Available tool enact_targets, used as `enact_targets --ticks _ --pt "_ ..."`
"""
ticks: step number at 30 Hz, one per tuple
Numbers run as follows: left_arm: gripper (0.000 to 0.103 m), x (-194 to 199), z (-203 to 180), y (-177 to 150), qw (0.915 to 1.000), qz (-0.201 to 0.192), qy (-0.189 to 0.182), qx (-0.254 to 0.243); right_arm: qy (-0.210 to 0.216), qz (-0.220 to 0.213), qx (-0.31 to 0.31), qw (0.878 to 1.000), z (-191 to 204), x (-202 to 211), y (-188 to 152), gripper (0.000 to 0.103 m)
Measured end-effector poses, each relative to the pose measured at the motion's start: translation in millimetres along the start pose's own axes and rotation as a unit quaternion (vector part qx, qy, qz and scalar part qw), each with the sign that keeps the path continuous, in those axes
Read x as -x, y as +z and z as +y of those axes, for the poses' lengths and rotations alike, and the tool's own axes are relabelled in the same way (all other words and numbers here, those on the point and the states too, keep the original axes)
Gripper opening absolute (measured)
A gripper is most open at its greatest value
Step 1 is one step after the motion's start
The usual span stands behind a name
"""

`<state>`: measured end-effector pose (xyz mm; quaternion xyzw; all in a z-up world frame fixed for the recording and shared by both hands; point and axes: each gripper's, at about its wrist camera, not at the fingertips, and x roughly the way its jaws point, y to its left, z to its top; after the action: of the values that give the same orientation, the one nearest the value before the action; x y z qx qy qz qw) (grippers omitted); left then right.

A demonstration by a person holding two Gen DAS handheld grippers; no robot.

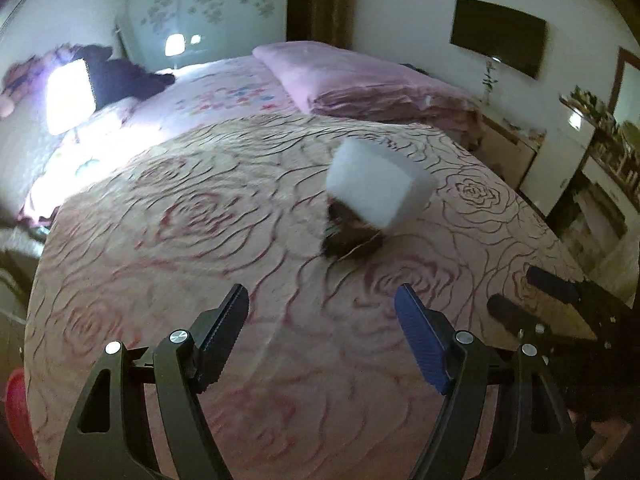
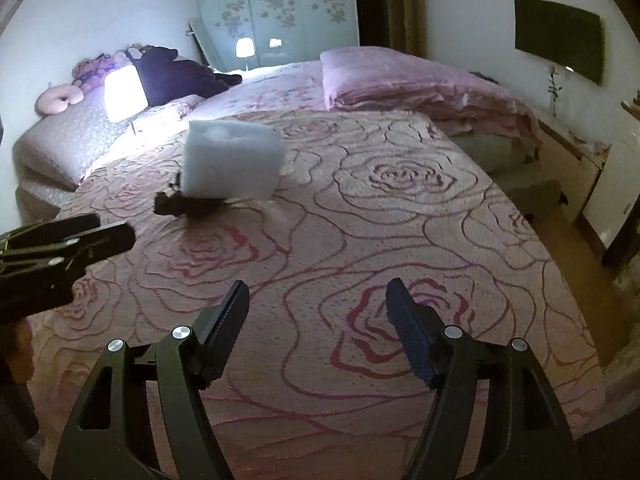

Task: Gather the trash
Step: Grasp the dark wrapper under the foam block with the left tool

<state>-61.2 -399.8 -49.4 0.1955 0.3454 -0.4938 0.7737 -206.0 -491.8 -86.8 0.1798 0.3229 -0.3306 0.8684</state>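
Observation:
A white foam block lies on the rose-patterned bedspread, resting on a dark crumpled piece of trash. In the right wrist view the block and the dark trash lie ahead to the left. My left gripper is open and empty, short of the trash. My right gripper is open and empty above the bedspread. The right gripper shows at the right edge of the left wrist view; the left gripper shows at the left edge of the right wrist view.
A folded pink quilt lies at the far right of the bed. Pillows, a dark plush toy and a lit lamp are at the head. A wardrobe, wall television and white cabinets stand around. A red object sits low left.

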Motion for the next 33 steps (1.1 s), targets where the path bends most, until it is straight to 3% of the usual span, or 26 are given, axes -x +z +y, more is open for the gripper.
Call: enact_targets --ticks 7,10,12,19,33 --pt "0.072 -30.5 -11.3 20.3 0.9998 0.004 -0.006 -0.021 0.013 0.001 -0.007 1.000 -2.2 0.3 -0.8 0.068" --pt "0.058 -41.5 -13.3 23.5 0.9995 0.016 -0.018 -0.022 0.015 0.001 -0.005 1.000 -1.9 -0.1 -0.6 0.068" --pt "0.040 -47.2 -14.1 25.3 0.9989 0.029 -0.031 -0.021 0.018 0.002 -0.008 1.000 -2.9 -0.6 -0.3 0.068" --pt "0.034 -43.7 -19.0 22.0 0.9980 0.027 -0.045 -0.036 0.022 0.000 -0.008 1.000 -2.1 -0.2 -0.8 0.068" --pt "0.034 15.8 0.3 -16.6 0.9984 0.016 -0.049 -0.022 0.023 0.000 -0.007 1.000 -2.2 -1.0 0.4 0.068"
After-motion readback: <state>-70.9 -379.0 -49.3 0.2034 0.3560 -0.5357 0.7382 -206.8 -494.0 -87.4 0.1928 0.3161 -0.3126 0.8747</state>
